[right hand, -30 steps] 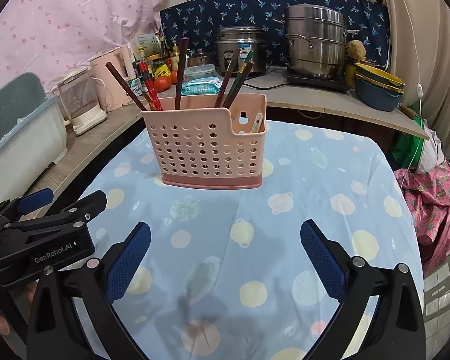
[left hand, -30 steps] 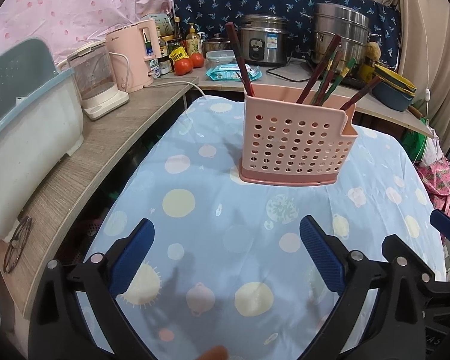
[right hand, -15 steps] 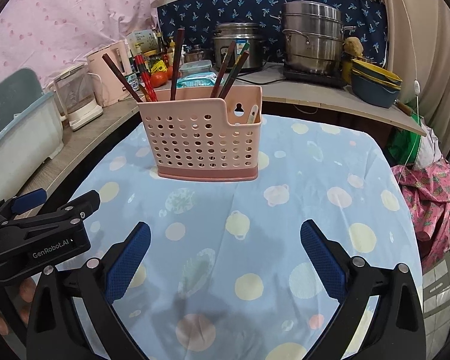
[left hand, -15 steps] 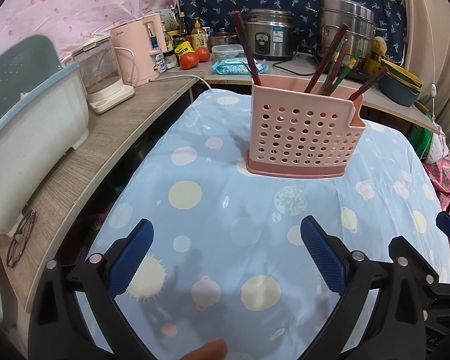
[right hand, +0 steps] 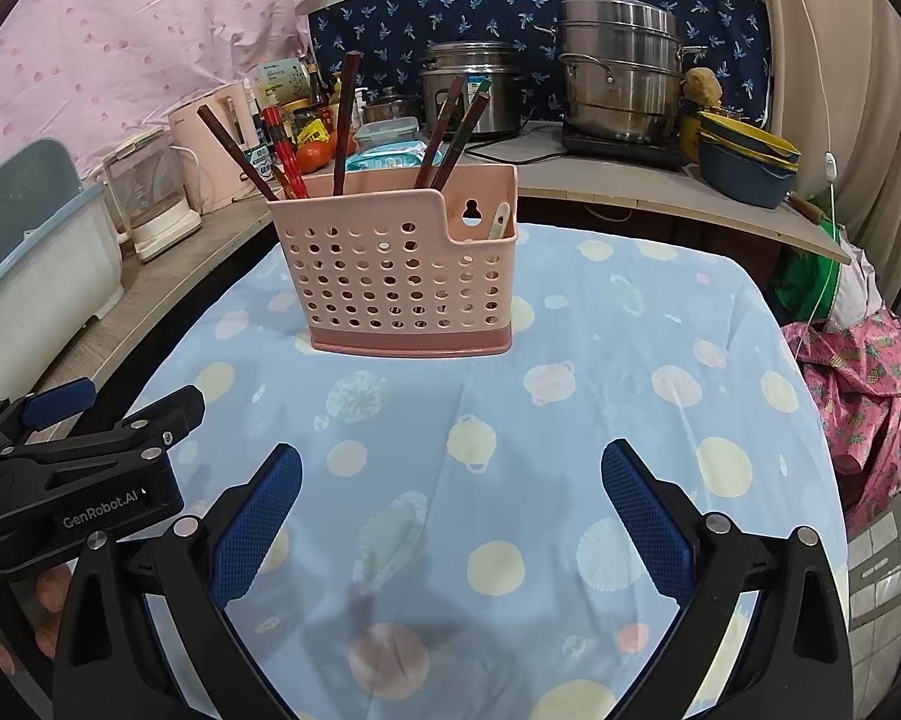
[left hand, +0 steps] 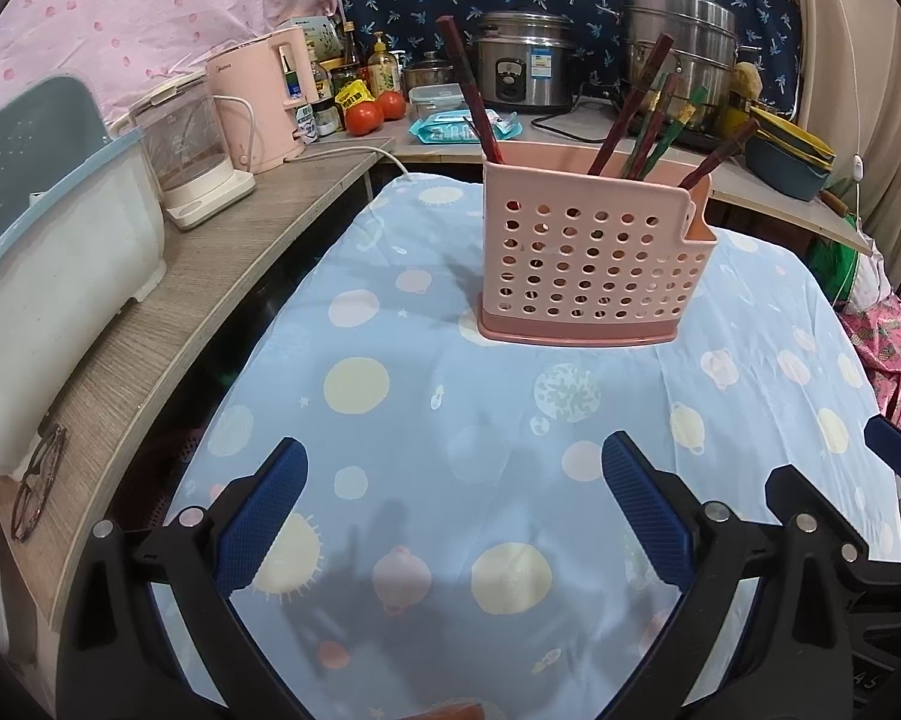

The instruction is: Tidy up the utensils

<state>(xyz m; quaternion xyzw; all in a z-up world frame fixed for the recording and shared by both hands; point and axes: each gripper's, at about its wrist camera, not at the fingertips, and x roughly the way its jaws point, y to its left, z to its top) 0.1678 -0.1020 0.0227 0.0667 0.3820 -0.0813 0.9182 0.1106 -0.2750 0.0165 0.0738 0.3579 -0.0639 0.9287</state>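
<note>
Looks like end of sorting, or a pause betw. picks: no loose utensil visible on tabletop [right hand: 570, 420], everything seen already standing in pink holder [right hand: 399, 276]. Chopsticks [right hand: 450, 132] lean out of main section; one pale utensil [right hand: 497, 221] in small side pocket at holder's right end. Left gripper [left hand: 453, 498] and right gripper [right hand: 450, 498] both empty, fingers spread wide, hovering above cloth near its front edge, well apart from holder. Left gripper also seen in right view, beside right one.

Next move, prob.: either nothing left to place, or reach fwd to holder to regroup sticks — would need narrowing fingers round one thin stick w/o tipping the light holder.

Tabletop covered w/ pale blue cloth w/ dots, slightly creased. Counter [left hand: 210, 264] on left carries kettle [left hand: 258, 102] and dish bin [left hand: 60, 240]. Rice cooker [right hand: 474, 90], steamer pot [right hand: 618, 66], tomatoes at back; pink sheet on wall.
</note>
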